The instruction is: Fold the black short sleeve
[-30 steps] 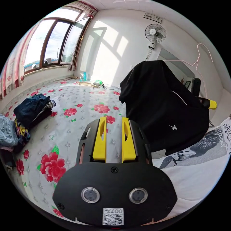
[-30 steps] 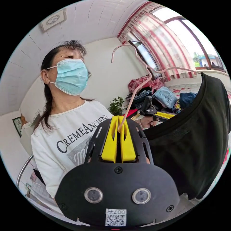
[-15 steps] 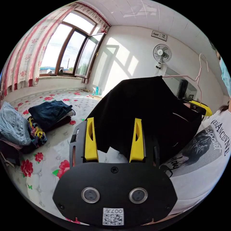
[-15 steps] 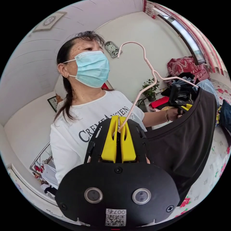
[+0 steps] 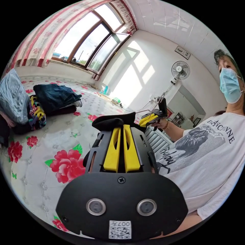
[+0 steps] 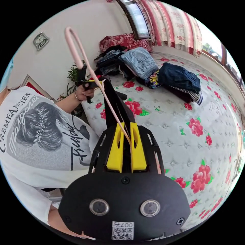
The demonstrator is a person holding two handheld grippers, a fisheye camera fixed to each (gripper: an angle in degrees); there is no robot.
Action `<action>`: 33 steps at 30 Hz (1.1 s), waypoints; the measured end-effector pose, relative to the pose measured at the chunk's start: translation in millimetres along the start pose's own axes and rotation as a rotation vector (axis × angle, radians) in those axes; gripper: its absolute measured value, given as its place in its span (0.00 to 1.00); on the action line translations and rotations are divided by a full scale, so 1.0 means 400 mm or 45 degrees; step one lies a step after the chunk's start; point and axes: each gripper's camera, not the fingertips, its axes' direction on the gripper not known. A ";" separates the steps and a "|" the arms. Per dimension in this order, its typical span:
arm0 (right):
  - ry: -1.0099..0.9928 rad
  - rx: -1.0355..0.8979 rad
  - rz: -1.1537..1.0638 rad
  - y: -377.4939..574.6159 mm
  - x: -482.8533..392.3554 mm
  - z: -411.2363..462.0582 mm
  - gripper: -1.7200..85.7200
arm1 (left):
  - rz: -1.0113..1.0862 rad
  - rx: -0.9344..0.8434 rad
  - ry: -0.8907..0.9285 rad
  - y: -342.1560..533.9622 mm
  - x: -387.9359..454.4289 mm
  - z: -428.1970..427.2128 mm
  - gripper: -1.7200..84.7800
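Person's white shirt [image 6: 33, 132] is printed with lettering. Left tool [image 5: 122, 127] is clamped on the black short sleeve [image 5: 112, 122] at its tips. Right tool [image 6: 125, 126] is clamped on the pink hanger [image 6: 84, 61]; garment hangs just ahead of it.

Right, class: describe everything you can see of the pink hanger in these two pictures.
The hanger is a thin pale pink rod, like coated wire, ending in a curved hook at the top of the right gripper view. The right gripper is shut on its lower stretch, which runs slanting up from the jaws. The black shirt hangs against it, bunched and edge-on, with the left gripper at the cloth. In the left gripper view the hanger is too thin to trace clearly.
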 end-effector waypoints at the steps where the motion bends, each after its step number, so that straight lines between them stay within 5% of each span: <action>1: -0.041 0.038 -0.002 -0.005 0.022 0.037 0.05 | -0.043 -0.029 -0.048 -0.002 -0.010 -0.013 0.01; 5: -0.065 0.076 -0.012 -0.013 0.070 0.120 0.03 | -0.241 -0.023 -0.117 -0.018 -0.059 -0.071 0.01; 9: -0.303 0.328 0.028 0.040 0.182 0.058 0.02 | -0.748 0.137 -0.324 -0.009 -0.167 -0.168 0.01; 13: -0.374 0.449 0.194 0.141 0.331 0.022 0.02 | -1.137 0.465 -0.094 0.036 -0.257 -0.201 0.01; 16: -0.429 0.447 0.232 0.194 0.377 0.045 0.02 | -1.127 0.396 -0.314 -0.041 -0.241 -0.186 0.01; 28: -0.541 0.459 0.404 0.348 0.483 0.180 0.02 | -1.605 0.378 -0.496 -0.028 -0.345 -0.145 0.01; 33: -0.499 0.228 0.241 0.312 0.453 0.214 0.02 | -1.432 0.232 -0.437 -0.049 -0.393 -0.111 0.02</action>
